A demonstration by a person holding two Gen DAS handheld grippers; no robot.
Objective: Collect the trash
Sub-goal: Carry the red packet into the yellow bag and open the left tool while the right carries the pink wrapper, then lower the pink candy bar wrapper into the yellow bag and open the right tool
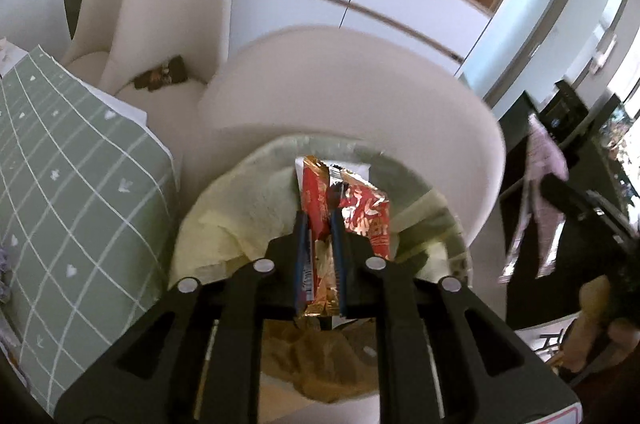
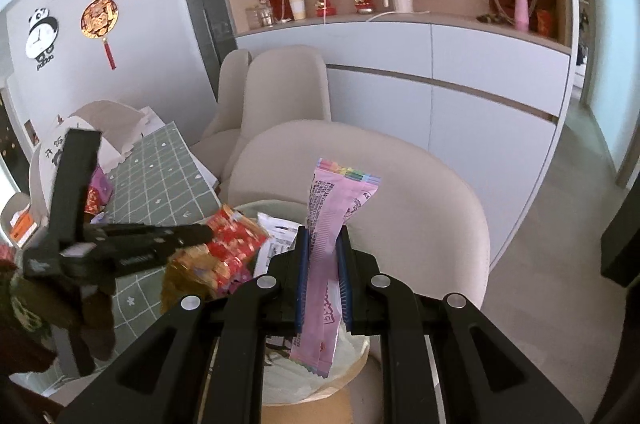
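My left gripper [image 1: 320,220] is shut on a red and gold snack wrapper [image 1: 316,200], which hangs above the trash bin's pale yellow-green liner bag [image 1: 240,208]. A white paper [image 1: 348,168] lies inside the bin. In the right wrist view my right gripper [image 2: 323,240] is shut on a long pink wrapper [image 2: 336,200] that stands up between the blue pads. The left gripper [image 2: 196,235] reaches in from the left there with the red and gold wrapper [image 2: 232,244] over the same bin [image 2: 352,352].
A beige chair back [image 1: 360,84] curves just behind the bin. A table with a green checked cloth [image 1: 60,164] stands to the left. A second beige chair [image 1: 176,24] has a dark wrapper [image 1: 162,74] on its seat. White cabinets [image 2: 460,84] line the wall.
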